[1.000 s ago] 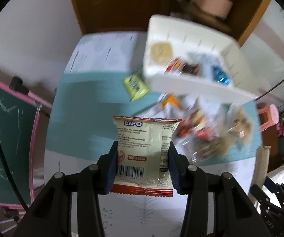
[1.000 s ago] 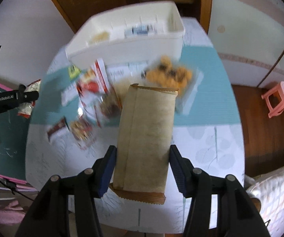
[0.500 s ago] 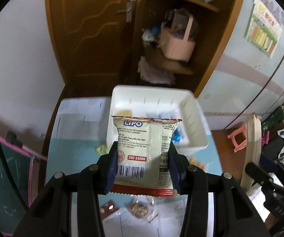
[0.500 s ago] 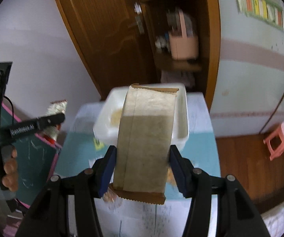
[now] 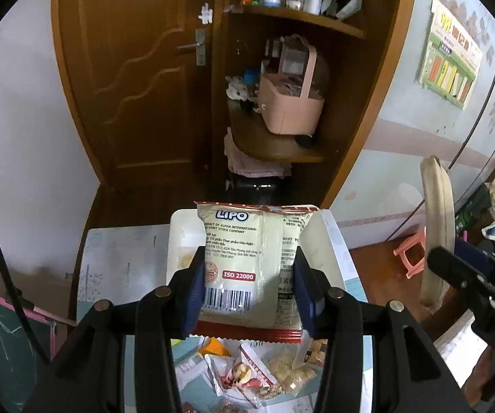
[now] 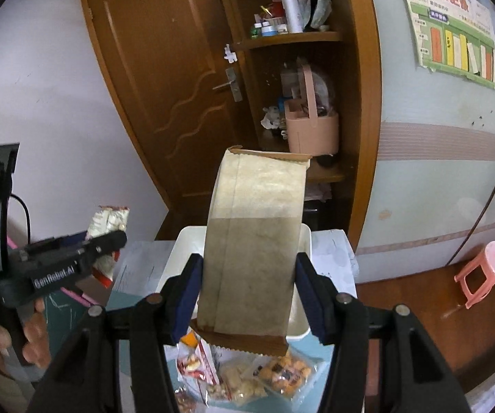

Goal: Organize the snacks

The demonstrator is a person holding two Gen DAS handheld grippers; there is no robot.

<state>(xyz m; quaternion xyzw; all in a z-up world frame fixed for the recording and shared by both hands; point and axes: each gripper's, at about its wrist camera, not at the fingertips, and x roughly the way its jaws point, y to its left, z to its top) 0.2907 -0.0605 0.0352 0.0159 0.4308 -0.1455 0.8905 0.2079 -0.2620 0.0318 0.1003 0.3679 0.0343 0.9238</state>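
Table w/ white tub at back, loose snack packs in front.

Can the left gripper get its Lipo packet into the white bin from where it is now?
Probably yes. The left gripper is shut on the Lipo packet, with the white bin open-topped straight ahead and below it. Nothing shows between them; the right gripper stays off to the side.

Bin on table, far end; loose snack packets before it; shelf behind.
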